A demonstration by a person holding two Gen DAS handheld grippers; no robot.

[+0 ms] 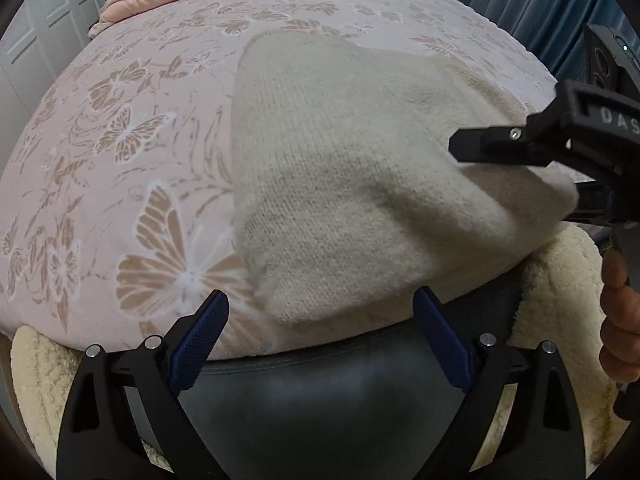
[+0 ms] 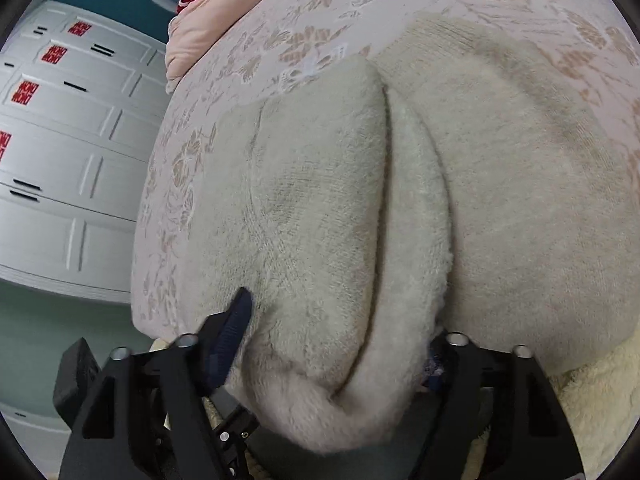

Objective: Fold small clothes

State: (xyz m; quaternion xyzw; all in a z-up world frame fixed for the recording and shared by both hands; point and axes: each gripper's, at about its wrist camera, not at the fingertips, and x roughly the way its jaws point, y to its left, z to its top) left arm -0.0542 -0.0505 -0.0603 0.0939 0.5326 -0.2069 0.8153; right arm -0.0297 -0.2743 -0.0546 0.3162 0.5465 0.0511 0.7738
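Cream knit garment (image 1: 340, 184) lies folded on floral bedspread (image 1: 120, 140). Left gripper (image 1: 320, 344) fingers spread, nothing between. Right gripper (image 2: 340, 344) fingers pinch the garment's bunched fold.

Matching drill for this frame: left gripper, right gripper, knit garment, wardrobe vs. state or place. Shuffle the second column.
1 left gripper
2 right gripper
3 knit garment
4 wardrobe

A cream, lying on the floral bedspread
B open, nothing between the pads
C white doors, red stickers, beside the bed
D shut on a fold of the garment

Pairs: 1-B, 2-D, 3-A, 4-C
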